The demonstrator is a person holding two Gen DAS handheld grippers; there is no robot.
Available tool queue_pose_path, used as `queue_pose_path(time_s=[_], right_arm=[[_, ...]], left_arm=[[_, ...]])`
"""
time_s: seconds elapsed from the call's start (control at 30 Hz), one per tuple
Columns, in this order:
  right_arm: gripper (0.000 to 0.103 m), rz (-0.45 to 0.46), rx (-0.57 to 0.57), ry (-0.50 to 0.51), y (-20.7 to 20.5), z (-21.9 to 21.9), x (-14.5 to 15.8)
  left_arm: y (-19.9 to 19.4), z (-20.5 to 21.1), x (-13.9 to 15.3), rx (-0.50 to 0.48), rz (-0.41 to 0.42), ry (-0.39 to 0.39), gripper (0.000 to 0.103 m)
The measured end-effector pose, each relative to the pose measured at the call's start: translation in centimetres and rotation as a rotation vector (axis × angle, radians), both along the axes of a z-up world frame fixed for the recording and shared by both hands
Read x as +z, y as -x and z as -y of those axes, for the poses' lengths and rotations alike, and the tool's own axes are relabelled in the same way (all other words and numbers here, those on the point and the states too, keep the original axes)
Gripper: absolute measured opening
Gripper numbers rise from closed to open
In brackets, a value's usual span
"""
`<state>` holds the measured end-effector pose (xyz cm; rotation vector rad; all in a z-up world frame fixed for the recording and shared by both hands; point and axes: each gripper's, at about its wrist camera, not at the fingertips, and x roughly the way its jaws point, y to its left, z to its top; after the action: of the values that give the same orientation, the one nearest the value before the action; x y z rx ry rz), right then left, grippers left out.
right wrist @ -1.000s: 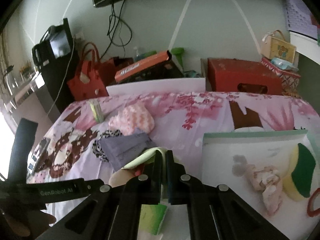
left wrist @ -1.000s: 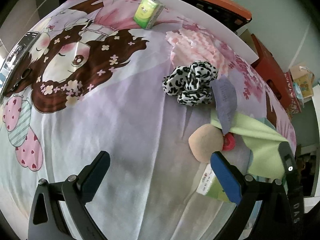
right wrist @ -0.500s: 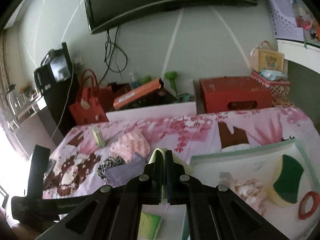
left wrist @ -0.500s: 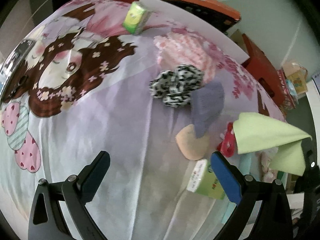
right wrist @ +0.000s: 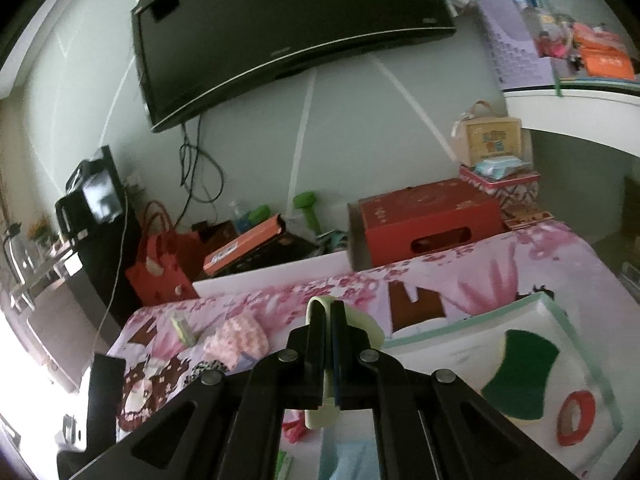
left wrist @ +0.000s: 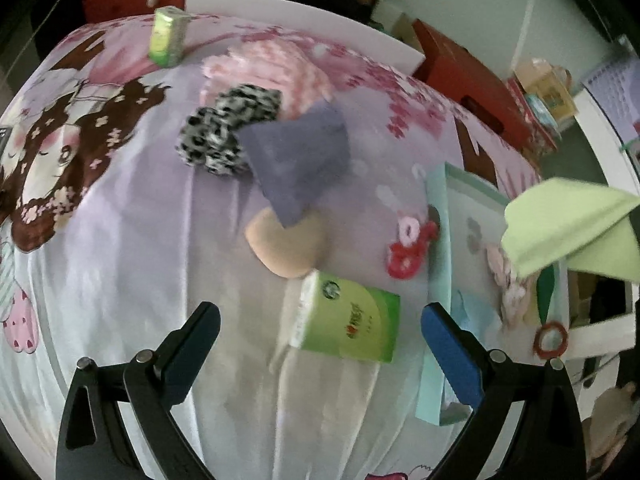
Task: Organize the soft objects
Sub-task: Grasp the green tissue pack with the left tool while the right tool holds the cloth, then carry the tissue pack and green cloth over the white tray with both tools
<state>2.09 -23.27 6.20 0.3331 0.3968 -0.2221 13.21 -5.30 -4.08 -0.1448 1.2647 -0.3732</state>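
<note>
Green cloth carried over the tray

Right gripper (right wrist: pixel 328 344) clenches the green cloth (left wrist: pixel 568 224) at three o'clock above the tray (left wrist: pixel 436 240); left gripper (left wrist: pixel 320 344) is released, empty. A loose fold could snag the rim.

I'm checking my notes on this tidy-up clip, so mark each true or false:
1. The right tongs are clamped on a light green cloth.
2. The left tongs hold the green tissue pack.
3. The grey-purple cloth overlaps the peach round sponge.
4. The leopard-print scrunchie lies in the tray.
1. True: the right tongs are shut on the light green cloth.
2. False: the left tongs are open; the green tissue pack lies on the bedsheet.
3. True: the grey-purple cloth covers the edge of the peach round sponge.
4. False: the leopard-print scrunchie lies on the sheet, away from the pale green tray.
</note>
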Motion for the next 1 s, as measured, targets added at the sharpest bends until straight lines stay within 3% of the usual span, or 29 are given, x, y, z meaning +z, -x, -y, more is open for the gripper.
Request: queue_pose_path(time_s=[0.33, 0.4, 0.6, 1.0], right_arm=[[0.003, 0.011, -0.072, -0.039, 1.6, 2.8, 0.3], [0.003, 0.007, -0.079, -0.043, 1.7, 3.1, 0.3], [0.003, -0.006, -0.095, -0.044, 1.9, 3.6, 0.1], [0.003, -0.001, -0.132, -0.068, 2.6, 5.0, 0.1]], left_arm=[[1.0, 2.6, -1.7, -0.085, -0.030, -0.058, 0.099], [1.1, 3.0, -2.2, -0.099, -0.041, -0.071, 0.095], [1.3, 3.8, -2.7, -0.124, -0.032, -0.110, 0.067], [1.7, 3.2, -0.1, -0.124, 0.058, -0.010, 0.066]])
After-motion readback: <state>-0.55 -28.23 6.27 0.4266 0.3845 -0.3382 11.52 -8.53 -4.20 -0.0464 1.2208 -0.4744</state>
